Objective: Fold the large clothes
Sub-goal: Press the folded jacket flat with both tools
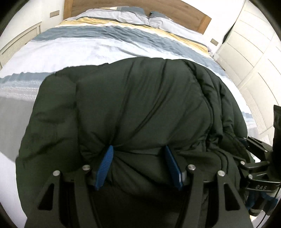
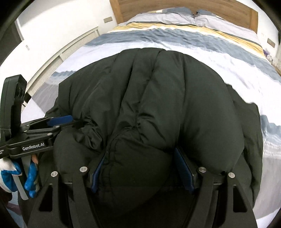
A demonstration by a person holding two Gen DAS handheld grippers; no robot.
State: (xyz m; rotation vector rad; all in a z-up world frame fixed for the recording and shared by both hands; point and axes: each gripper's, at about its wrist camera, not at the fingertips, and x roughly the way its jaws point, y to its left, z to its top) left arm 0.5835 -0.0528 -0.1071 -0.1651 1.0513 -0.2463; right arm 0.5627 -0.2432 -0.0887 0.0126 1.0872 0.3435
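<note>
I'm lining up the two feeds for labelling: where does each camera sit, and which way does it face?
Left wrist: sits behind the left gripper, facing the wooden headboard over the dark puffer jacket; right gripper shows at the right edge.
Right wrist: sits behind the right gripper, facing the same way; left gripper and a gloved hand show at the left.
Shared: jacket, striped duvet, headboard, each other's gripper.

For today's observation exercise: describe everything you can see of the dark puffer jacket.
The dark puffer jacket looks black-green, matte and padded, with stitched quilting lines and deep creases. It is bunched into a bulging heap over the striped duvet. The left gripper and right gripper each pinch a thick fold of its near edge between blue pads.
</note>
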